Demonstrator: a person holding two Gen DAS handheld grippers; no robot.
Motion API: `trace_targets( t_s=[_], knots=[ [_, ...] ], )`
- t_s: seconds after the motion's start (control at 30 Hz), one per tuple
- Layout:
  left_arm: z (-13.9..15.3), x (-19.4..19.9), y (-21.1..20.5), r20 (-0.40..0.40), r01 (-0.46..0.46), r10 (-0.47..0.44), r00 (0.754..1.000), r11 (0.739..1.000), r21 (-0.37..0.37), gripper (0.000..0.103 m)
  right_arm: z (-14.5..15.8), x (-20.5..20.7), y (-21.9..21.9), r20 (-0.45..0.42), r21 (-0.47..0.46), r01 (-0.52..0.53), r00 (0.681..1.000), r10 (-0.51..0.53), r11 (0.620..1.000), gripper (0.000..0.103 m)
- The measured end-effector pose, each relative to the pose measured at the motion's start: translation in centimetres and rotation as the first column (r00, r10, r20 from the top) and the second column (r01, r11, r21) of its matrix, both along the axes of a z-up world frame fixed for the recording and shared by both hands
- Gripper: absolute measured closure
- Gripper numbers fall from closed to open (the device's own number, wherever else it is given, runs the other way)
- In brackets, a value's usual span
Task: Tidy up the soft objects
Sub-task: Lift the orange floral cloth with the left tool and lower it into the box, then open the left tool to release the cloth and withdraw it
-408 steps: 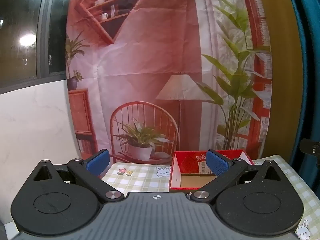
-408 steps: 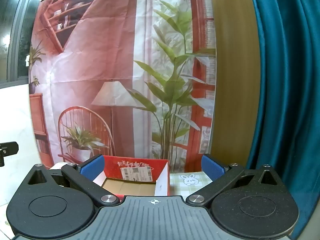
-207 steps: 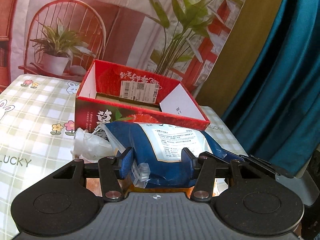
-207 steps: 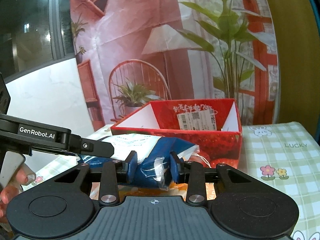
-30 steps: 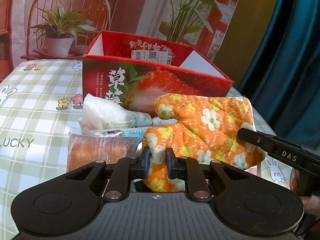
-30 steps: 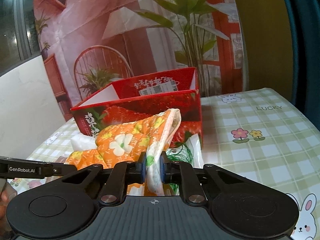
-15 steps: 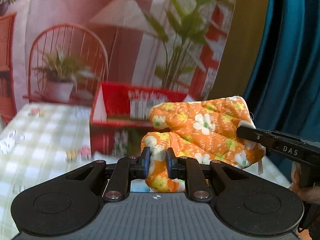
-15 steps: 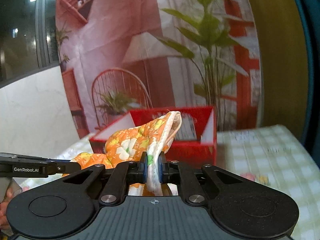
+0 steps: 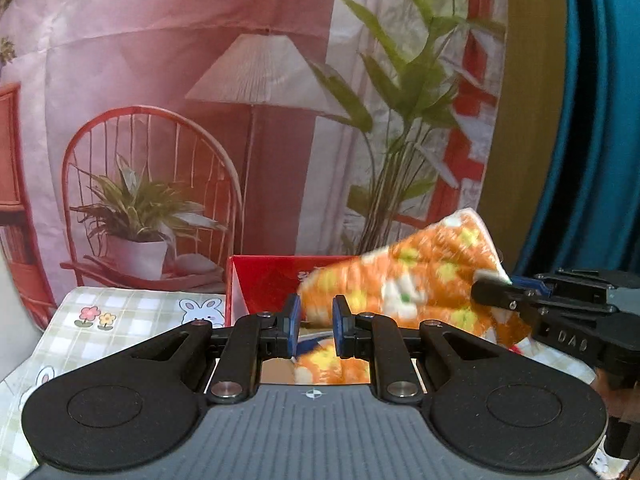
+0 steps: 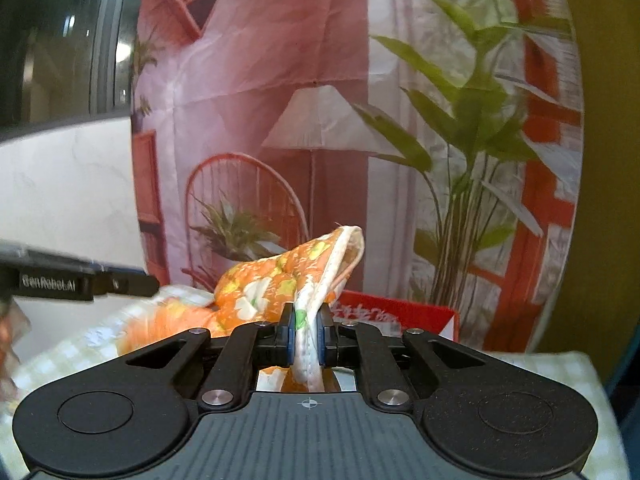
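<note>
- In the left wrist view, the left gripper (image 9: 316, 330) has its blue-padded fingers (image 9: 293, 330) drawn close, with a narrow gap showing between the pads; a fold of the orange quilted oven mitt with white and yellow flowers (image 9: 420, 284) lies between and just below them, and the blur leaves it unclear how firmly the pads bite.
- In the right wrist view, the right gripper (image 10: 307, 340) has its fingers (image 10: 289, 338) pressed together on the mitt's white-bound cuff edge, which runs upright between the pads.
- The mitt (image 10: 280, 280) hangs in the air, stretched between the two grippers, its cuff opening rising above the right gripper's fingers.
- From the left wrist view the right gripper's black body (image 9: 560, 308) reaches in from the right and meets the mitt's far end.
- From the right wrist view the left gripper's black body (image 10: 80, 278) reaches in from the left beside the mitt's blurred orange part.
- Below and just behind the mitt stands the open red cardboard box (image 9: 264, 284), resting on the worktop covered in a green-checked cloth with rabbits and flowers (image 9: 132, 312).
- Something blue shows inside the box beneath the left gripper's fingers; it is too hidden to identify.
- Farthest back hang a printed backdrop of a chair, lamp and plants (image 9: 256, 120) and a teal curtain (image 9: 592, 120).
</note>
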State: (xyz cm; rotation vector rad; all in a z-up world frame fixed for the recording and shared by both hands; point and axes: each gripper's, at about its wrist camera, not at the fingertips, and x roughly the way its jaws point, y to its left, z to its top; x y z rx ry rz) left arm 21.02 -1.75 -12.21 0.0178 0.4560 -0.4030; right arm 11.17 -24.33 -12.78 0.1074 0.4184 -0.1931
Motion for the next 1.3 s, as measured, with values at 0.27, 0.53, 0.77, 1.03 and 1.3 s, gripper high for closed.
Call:
trace_targets(
  t_s=[0.27,0.53,0.77,1.03,1.3],
  knots=[
    [-3.4,4.2,-1.3,-0.115,0.004,-0.002,0.993,1.000,0.011,0.085,-3.9,4.9,-1.6,-0.113,0.011,0.024,0.993,-0.022,1.000,0.094],
    [-5.7,6.4,-0.6,-0.190,-0.015,0.018,0.982,1.000,0.018,0.085,-8.5,6.6,-4.1,-0.228,0.091,0.147,0.966,-0.123,0.985,0.094],
    [-6.3,7.6,-0.2,-0.207,-0.032,0.035,0.978,0.999,0.020,0.084,-10.4,8.7,-5.0,-0.300,0.176,0.139,0.950,-0.081,0.975,0.094],
    [-6.0,8.0,0.2,-0.205,-0.058,0.064,0.977,0.998,0.036,0.084,-10.6,10.5,-4.4,-0.407,0.127,0.152,0.909,-0.088,0.980,0.082],
    [-4.9,6.2,0.5,-0.186,-0.072,0.079,0.979,0.996,0.045,0.031,-7.8,8.5,-4.0,-0.355,0.069,0.174,0.925,-0.139,0.982,0.038]
  ],
)
